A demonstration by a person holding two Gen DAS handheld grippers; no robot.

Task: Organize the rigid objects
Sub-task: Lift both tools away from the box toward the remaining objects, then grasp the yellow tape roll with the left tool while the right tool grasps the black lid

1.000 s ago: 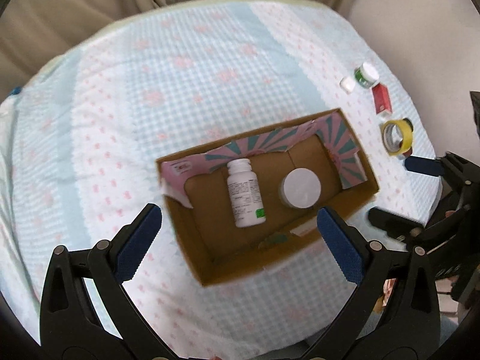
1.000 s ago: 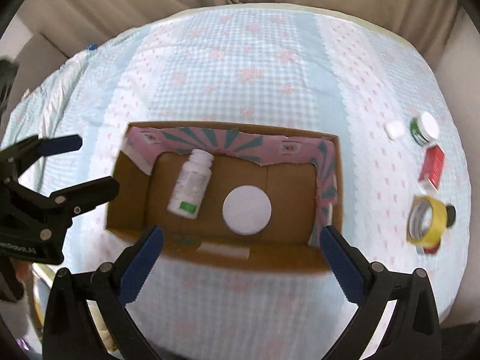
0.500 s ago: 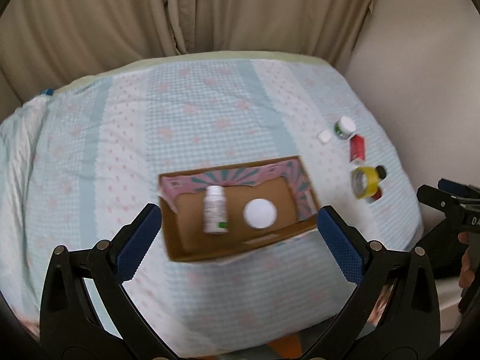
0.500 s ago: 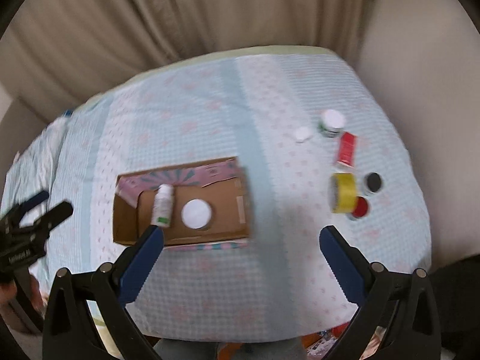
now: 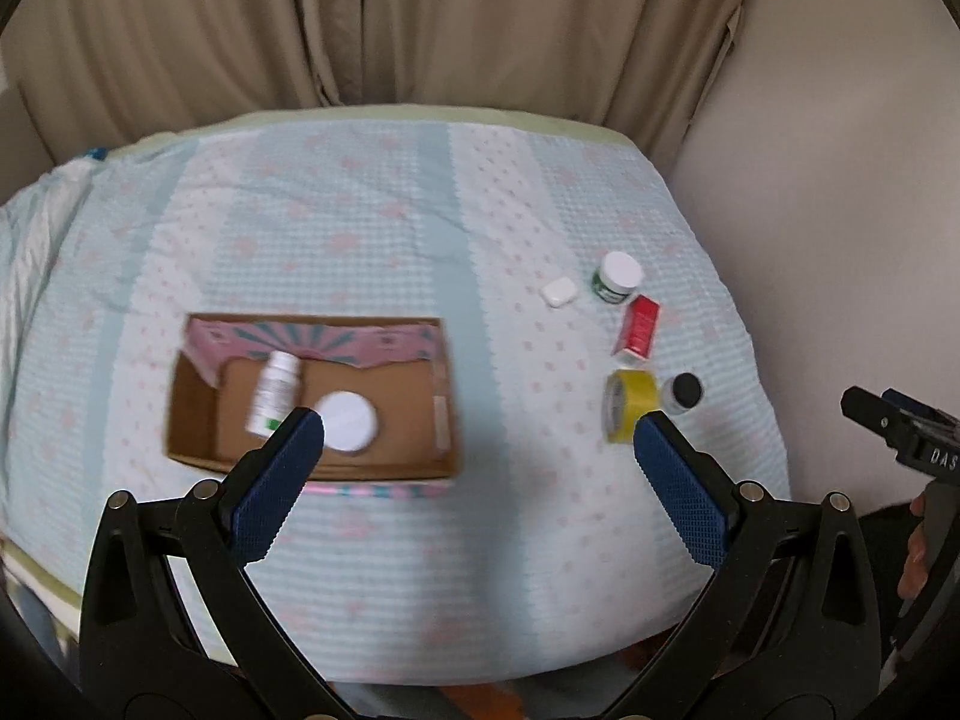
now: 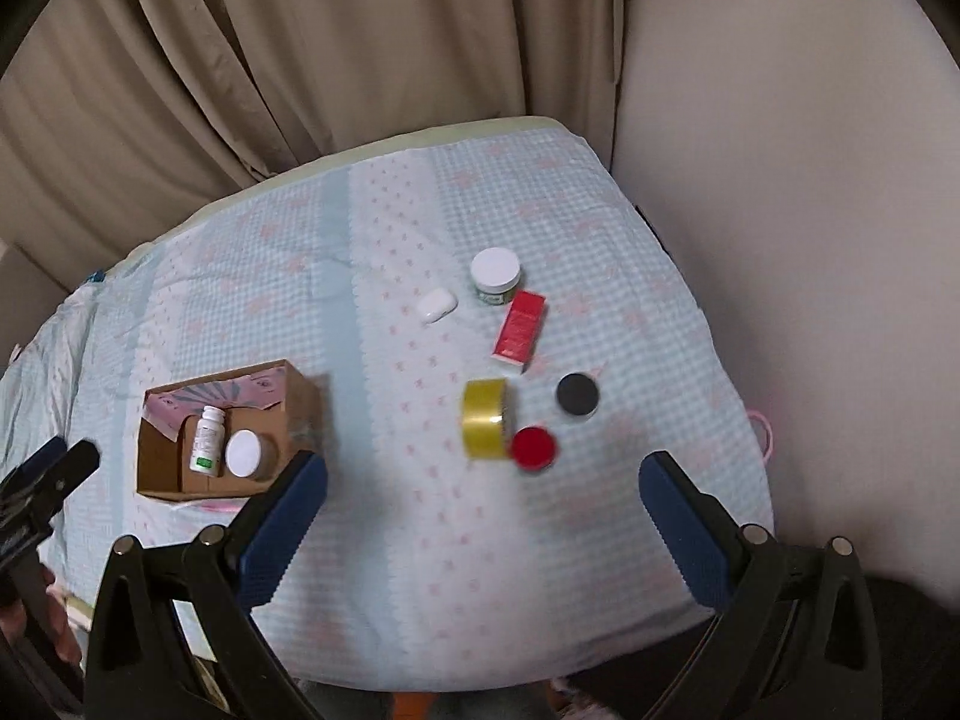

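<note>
cloth [image 6: 420,540]: we see a soft, waffle-textured weave, matt
box [image 6: 300,402]: plain brown cardboard, printed paper lining
tape [image 6: 483,426]: glossy yellow film
bottle [image 6: 207,441]: smooth white plastic
pads [image 6: 282,531]: we see blue, finely knurled rubber
curtain [image 6: 300,60]: matt beige fabric

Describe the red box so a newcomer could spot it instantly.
On the checked bedspread, look right of the cardboard box, in the loose cluster. The red box lies flat between the green jar and yellow tape roll; it is the only rectangular red item.
</note>
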